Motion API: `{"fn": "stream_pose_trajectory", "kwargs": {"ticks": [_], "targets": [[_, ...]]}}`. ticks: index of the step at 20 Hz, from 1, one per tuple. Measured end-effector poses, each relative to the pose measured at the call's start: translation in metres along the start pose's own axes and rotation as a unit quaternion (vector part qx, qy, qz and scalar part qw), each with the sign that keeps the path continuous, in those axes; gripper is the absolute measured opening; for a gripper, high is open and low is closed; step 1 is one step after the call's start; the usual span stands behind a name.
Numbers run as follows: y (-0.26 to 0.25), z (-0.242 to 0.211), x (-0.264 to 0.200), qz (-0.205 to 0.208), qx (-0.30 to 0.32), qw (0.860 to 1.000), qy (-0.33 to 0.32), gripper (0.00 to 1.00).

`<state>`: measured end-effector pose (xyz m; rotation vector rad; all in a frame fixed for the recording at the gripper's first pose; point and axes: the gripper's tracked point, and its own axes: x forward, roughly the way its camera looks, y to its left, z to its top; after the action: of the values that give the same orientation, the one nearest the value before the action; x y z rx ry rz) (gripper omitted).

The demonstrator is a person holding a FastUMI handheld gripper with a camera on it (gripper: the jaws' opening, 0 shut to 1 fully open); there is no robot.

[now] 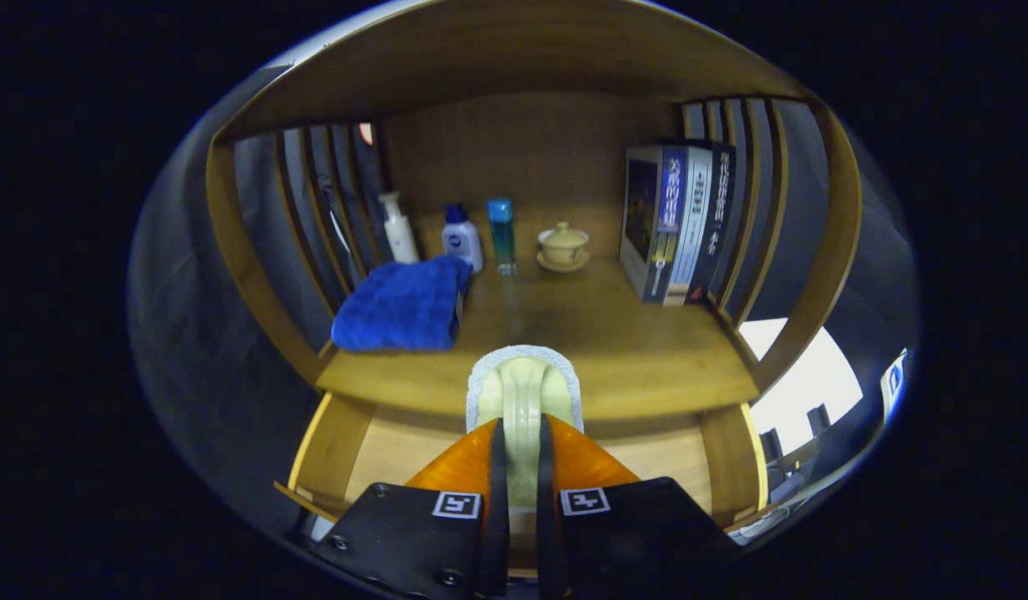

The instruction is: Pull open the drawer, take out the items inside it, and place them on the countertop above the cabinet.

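My gripper [522, 427] is shut on a pale handled scrubber [523, 375] with a white pad around its rim. Its handle is pinched between both fingers, and its head sticks out just ahead of the fingertips. The scrubber is held over the front edge of the wooden countertop [631, 350]; I cannot tell whether it touches the wood. Below the fingers lies the open drawer [381, 454], with its light wooden bottom visible on both sides of the gripper.
On the countertop, a folded blue towel [404, 306] lies to the left. A white pump bottle [398, 227], a blue-capped white bottle [461, 237], a blue tube [502, 234] and a lidded cup on a saucer [563, 247] stand at the back. Books [676, 221] lean at the right. Slatted sides enclose the shelf.
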<state>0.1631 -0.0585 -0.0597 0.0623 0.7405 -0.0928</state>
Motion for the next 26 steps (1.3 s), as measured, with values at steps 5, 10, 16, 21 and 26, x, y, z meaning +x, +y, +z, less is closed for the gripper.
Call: {"fn": "stream_pose_trajectory", "kwargs": {"ticks": [5,10,16,21,26], "targets": [[-0.003,0.045,0.037,-0.026,-0.018,0.999,-0.004,0.21],[0.007,0.046,0.079,-0.013,-0.017,0.999,0.027,0.22],[-0.001,0.035,0.121,-0.026,-0.014,0.997,0.077,0.21],[-0.013,0.033,0.142,-0.045,-0.009,0.995,0.087,0.23],[-0.016,0.028,0.153,-0.054,-0.012,0.994,0.091,0.30]]}}
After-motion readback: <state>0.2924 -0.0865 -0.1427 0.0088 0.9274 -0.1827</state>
